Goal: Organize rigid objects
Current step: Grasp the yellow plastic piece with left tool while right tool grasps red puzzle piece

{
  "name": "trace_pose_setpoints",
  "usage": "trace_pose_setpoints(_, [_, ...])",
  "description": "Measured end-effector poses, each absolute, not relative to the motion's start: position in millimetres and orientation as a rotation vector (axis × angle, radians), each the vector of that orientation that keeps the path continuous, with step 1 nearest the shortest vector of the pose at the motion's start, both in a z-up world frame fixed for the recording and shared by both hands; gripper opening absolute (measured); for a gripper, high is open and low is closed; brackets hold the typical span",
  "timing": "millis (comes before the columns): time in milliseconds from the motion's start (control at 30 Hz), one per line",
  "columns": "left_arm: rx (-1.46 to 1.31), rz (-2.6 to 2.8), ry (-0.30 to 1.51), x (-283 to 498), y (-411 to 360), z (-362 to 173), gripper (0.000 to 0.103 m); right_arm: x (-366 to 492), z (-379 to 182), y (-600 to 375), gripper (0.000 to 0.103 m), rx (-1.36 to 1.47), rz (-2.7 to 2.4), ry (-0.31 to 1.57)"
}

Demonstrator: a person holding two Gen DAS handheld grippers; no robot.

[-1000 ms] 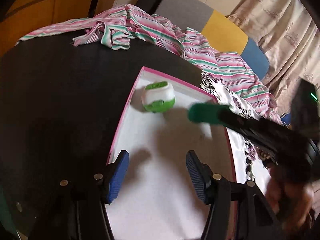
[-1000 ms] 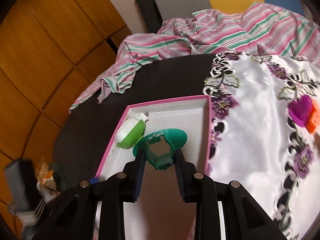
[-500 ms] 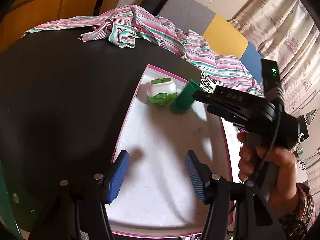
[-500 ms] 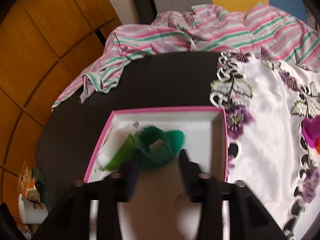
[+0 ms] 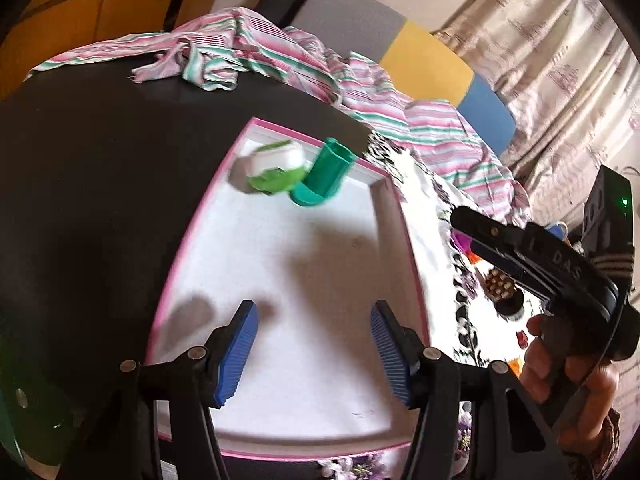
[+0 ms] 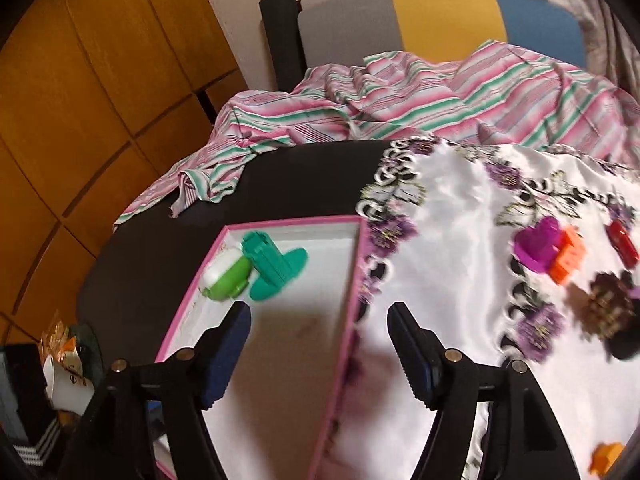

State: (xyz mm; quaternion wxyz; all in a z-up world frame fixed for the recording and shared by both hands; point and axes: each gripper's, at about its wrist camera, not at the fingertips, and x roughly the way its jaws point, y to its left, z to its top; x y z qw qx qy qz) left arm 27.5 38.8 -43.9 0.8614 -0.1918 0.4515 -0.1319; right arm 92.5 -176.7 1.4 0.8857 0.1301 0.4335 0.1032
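A dark round surface [image 6: 132, 276] is seen before wooden wall panels [image 6: 80, 80], a striped cloth [image 6: 400, 100] draped over its far edge. A pink-rimmed tray [image 5: 192, 236] lies mid-surface (a floral white cloth [image 6: 460, 240] borders it); the teal piece [image 6: 276, 268] and green-white object [image 6: 226, 276] are touching in its far corner. The left hand-held gripper [image 5: 312, 344] is held apart and empty. The right hand-held gripper's [image 6: 320, 352] jaws are opening, nothing between them.
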Motion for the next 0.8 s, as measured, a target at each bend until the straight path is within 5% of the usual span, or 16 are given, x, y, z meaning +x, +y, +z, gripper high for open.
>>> trace_pose_setpoints(667, [-0.2,-0.554,0.968,5,-76,-30,0.059,0,17,-321,0.072,0.343,-0.125,0.93])
trace_pose_setpoints(800, [-0.116,-0.611,0.967,3,-113,-25,0.059,-18,19,-369,0.078,0.431,-0.27,0.908])
